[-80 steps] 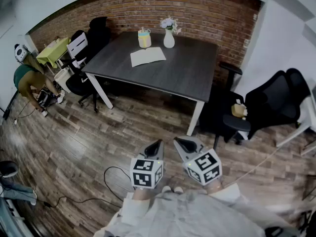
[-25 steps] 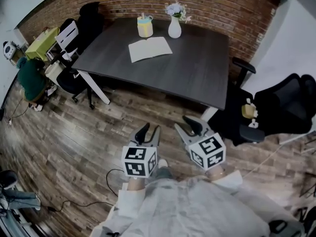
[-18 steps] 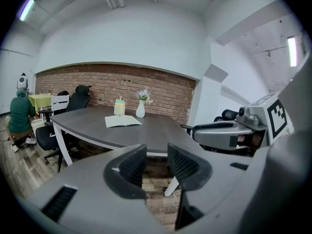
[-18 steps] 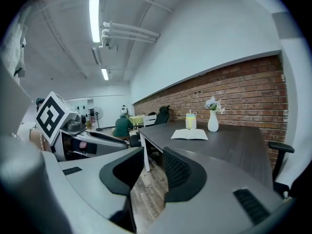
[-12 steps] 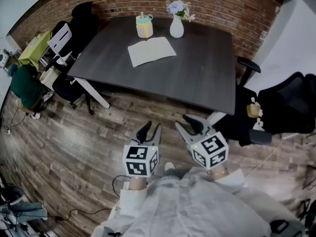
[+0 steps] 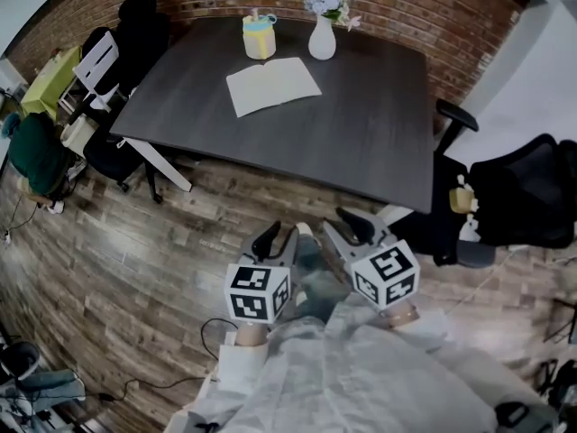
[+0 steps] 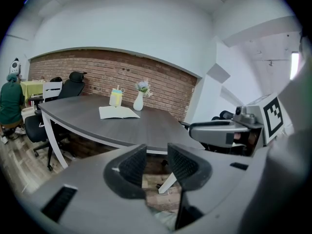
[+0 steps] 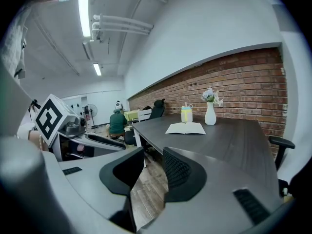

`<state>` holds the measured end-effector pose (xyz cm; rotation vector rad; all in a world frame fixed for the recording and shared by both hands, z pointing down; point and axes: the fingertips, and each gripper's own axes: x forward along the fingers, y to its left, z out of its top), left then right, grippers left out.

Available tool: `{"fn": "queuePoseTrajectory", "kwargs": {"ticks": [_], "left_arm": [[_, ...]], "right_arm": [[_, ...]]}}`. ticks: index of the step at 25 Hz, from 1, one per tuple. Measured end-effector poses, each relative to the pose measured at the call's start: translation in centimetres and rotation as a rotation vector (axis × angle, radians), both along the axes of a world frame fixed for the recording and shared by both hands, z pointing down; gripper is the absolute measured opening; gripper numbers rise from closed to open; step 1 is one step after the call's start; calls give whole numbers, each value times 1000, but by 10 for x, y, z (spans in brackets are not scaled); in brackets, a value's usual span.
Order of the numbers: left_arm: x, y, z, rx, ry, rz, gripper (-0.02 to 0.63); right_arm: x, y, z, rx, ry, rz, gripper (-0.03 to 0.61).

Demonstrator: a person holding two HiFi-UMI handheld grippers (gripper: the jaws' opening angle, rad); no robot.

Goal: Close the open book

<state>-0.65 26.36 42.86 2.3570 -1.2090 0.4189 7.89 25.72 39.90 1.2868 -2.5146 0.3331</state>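
As it lies open, book (image 6: 273, 86) spans table (image 6: 379, 142) crosswise, slightly skewed.

No text, label, brand, number or sign can be read in any view. Only black-and-white square marker patterns are carried on the left gripper (image 6: 277, 240) and the right gripper (image 6: 341, 227), and no letters or digits are formed by them. The pages of the open book (image 6: 272, 86) are seen as pale and plain, and any print on them is too small to be made out.
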Motion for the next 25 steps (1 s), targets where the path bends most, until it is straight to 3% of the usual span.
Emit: {"fn": "queuePoseTrajectory", "kwargs": {"ticks": [9, 25], "left_arm": [[-12, -71, 5, -9, -12, -39, 132], [-20, -249, -16, 18, -54, -79, 132]], "right_arm": [[-13, -71, 3, -6, -22, -41, 114], [-28, -255, -10, 10, -43, -125, 114]]}}
